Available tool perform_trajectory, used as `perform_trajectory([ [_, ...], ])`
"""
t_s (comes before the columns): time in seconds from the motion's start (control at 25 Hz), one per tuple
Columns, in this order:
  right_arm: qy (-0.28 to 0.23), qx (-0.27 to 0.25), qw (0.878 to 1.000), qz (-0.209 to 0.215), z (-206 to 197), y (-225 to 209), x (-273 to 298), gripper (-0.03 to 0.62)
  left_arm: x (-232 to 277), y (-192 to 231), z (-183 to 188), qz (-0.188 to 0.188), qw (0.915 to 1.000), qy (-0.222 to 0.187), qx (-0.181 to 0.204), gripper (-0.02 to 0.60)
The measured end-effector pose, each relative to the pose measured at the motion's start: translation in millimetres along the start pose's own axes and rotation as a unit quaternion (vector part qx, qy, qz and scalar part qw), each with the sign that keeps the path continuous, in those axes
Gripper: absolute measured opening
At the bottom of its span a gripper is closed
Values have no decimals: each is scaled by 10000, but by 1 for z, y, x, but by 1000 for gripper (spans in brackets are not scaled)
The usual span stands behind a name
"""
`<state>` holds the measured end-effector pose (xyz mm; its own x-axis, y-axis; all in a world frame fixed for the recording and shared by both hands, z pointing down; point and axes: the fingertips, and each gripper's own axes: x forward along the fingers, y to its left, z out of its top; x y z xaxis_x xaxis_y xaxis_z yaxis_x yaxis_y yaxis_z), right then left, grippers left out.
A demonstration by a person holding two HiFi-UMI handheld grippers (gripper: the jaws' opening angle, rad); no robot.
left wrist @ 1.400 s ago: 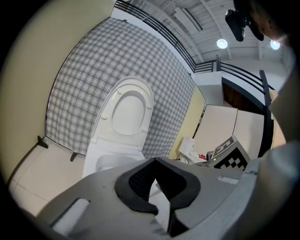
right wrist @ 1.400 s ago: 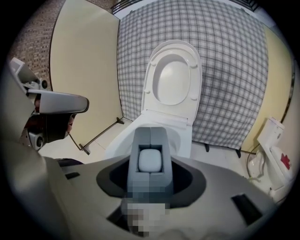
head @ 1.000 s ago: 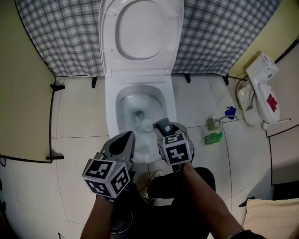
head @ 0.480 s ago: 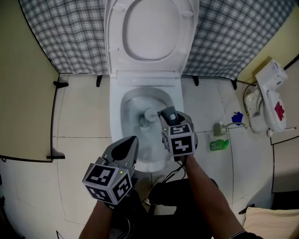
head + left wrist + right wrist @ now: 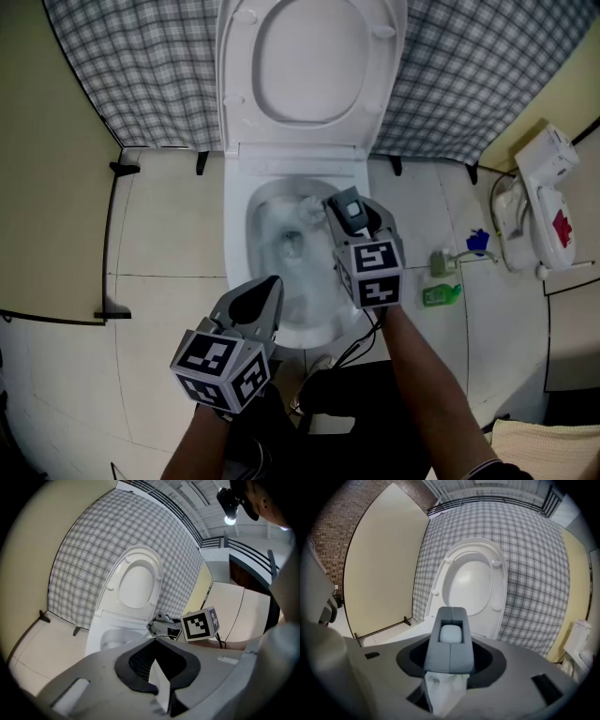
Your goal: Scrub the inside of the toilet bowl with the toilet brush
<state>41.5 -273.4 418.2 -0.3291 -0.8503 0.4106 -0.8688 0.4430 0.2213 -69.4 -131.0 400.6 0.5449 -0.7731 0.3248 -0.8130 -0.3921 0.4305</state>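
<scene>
The white toilet (image 5: 236, 244) stands with its lid (image 5: 309, 61) raised, and its bowl (image 5: 281, 220) is wet inside. My right gripper (image 5: 349, 212) hangs over the bowl's right rear, shut on the grey handle of the toilet brush (image 5: 452, 634). The brush's white head (image 5: 306, 209) lies against the back wall of the bowl. My left gripper (image 5: 257, 302) hovers at the bowl's front rim, jaws together and nothing in them. In the left gripper view the left gripper (image 5: 157, 667) faces the toilet (image 5: 112, 630), with the right gripper's marker cube (image 5: 200, 624) to the right.
A checked curtain (image 5: 141, 66) hangs behind the toilet. On the tiles to the right are a green bottle (image 5: 441, 294), a small spray bottle (image 5: 439, 263) and a white appliance (image 5: 540, 202). A black floor rail (image 5: 113, 234) runs at left. The person's legs fill the bottom.
My right gripper has moved up and away toward the bowl's back right, carrying the brush head from the bowl's centre to its rear wall. The left gripper has stayed put.
</scene>
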Motion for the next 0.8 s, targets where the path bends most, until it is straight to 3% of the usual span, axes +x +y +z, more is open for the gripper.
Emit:
perform_trajectory([
  [0.24, 253, 112, 9996, 49, -12, 3, -24, 201, -2, -3, 1, -39, 10000, -42, -5, 9],
  [0.44, 516, 392, 9973, 331, -27, 14, -72, 199, -10, -14, 7, -89, 9998, -157, 36, 9],
  [0.8, 1054, 250, 9927, 533, -37, 42, -150, 199, -29, -51, 19, -321, 9984, -443, 153, 9],
])
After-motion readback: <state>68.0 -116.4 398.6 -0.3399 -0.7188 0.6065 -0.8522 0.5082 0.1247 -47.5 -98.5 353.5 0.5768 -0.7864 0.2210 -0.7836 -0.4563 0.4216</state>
